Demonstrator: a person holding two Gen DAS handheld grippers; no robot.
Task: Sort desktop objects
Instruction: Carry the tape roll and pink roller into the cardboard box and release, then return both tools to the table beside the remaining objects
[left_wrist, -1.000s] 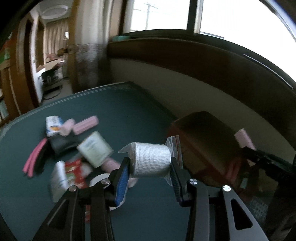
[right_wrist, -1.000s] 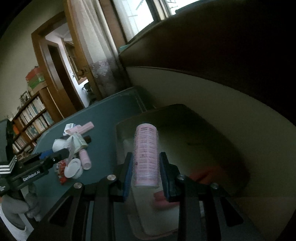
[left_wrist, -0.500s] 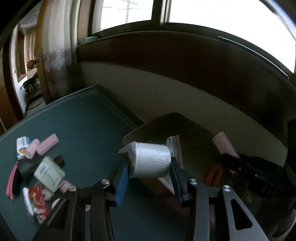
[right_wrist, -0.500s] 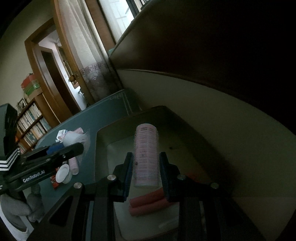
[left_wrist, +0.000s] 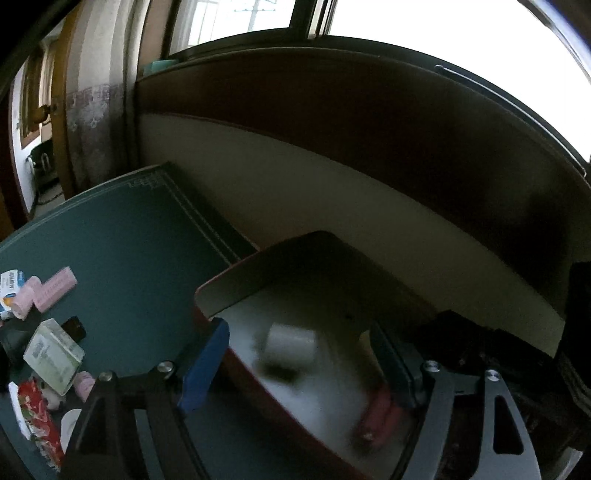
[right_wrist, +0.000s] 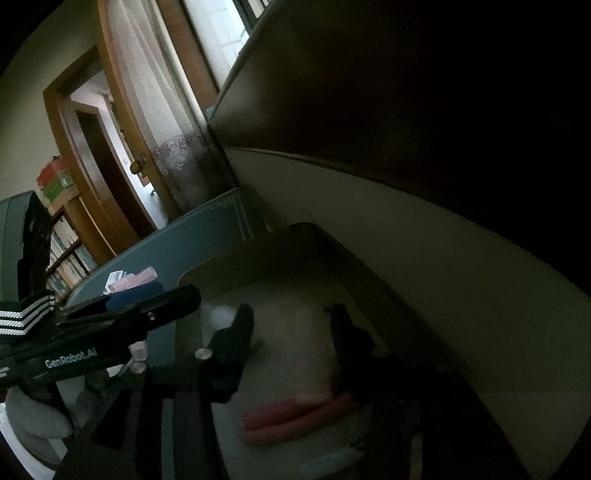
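Observation:
A dark box with a red rim (left_wrist: 258, 262) and a pale floor stands on the green table by the wall. My left gripper (left_wrist: 303, 354) is open over it, and the white gauze roll (left_wrist: 291, 341) is a blur between its fingers, down in the box. My right gripper (right_wrist: 291, 325) is open over the same box (right_wrist: 314, 236). A blurred pale pink shape (right_wrist: 314, 347), seemingly the pink roller, is just beyond the fingertips. Pink rollers (right_wrist: 295, 417) lie on the box floor, also seen in the left wrist view (left_wrist: 380, 417).
Loose items lie left on the table (left_wrist: 122, 243): pink rollers (left_wrist: 55, 288), a white-green packet (left_wrist: 53, 356), a red packet (left_wrist: 35, 417), a small box (left_wrist: 9, 291). A wall panel rises right behind the box. The left gripper's body (right_wrist: 122, 317) crosses the right wrist view.
Both grippers have opened over the box. The gauze roll has left the left gripper and the pink roller has left the right one. Both cameras moved closer to the box.

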